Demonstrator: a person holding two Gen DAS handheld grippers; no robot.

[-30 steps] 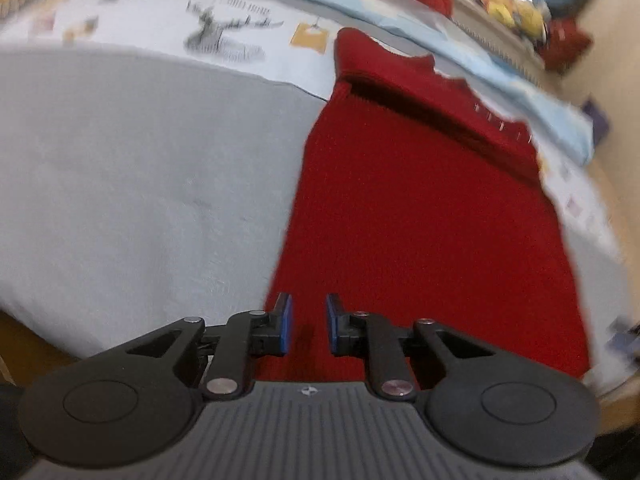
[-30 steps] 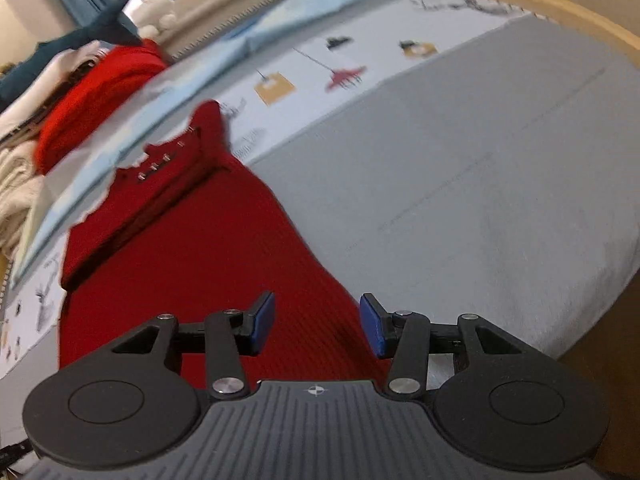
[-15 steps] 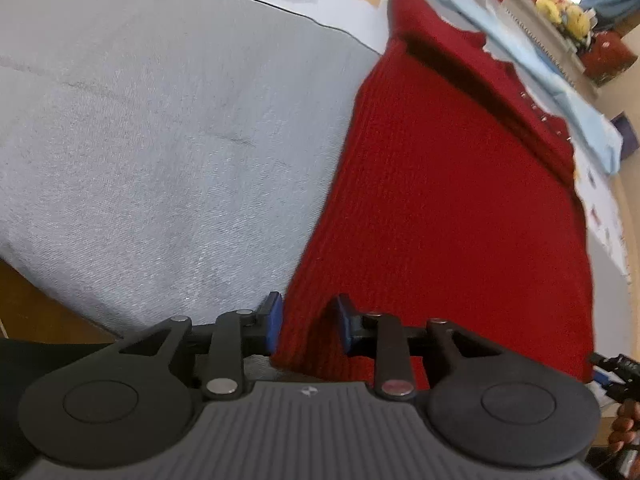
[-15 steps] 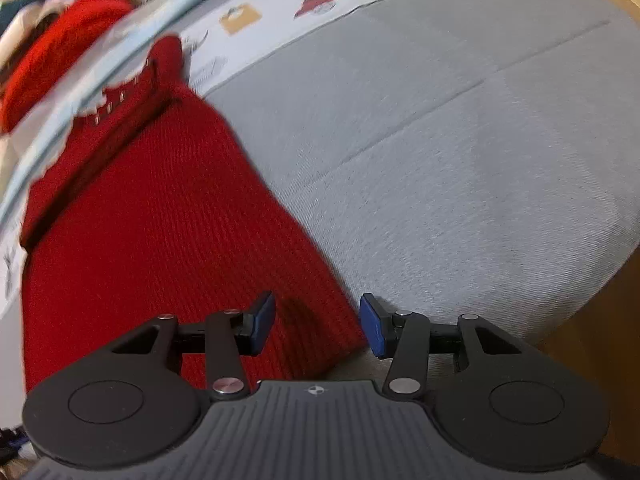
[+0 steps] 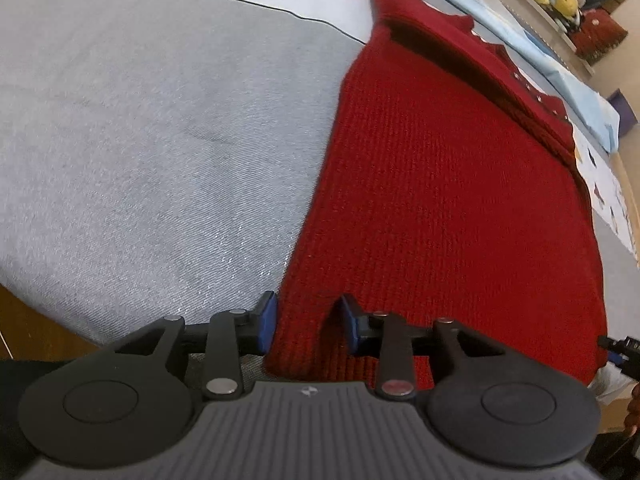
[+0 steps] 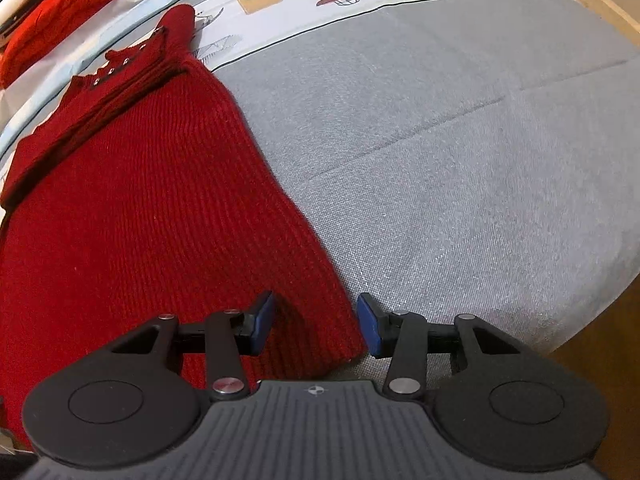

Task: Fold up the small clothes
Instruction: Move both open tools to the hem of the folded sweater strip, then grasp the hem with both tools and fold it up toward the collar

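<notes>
Both sets of fingers are apart, straddling the near corners of the red knit sweater (image 5: pixel 440 200): left gripper (image 5: pixel 308 328) just been opening, right gripper (image 6: pixel 316 326) closing a touch. It's flat by the grey bed cover's (image 6: pixel 460 140) near edge. I'd pinch both layers evenly before lifting.

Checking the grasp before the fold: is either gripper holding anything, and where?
Nothing is gripped yet. Each gripper's open fingers straddle a near hem corner of the red knitted sweater: left gripper, right gripper.

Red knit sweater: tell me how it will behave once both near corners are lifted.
The red knit sweater lies limp on the grey sheet, so it will probably sag between the left gripper and right gripper. Its thick ribbing suggests some weight. The folded collar end may slide or unfold.
</notes>
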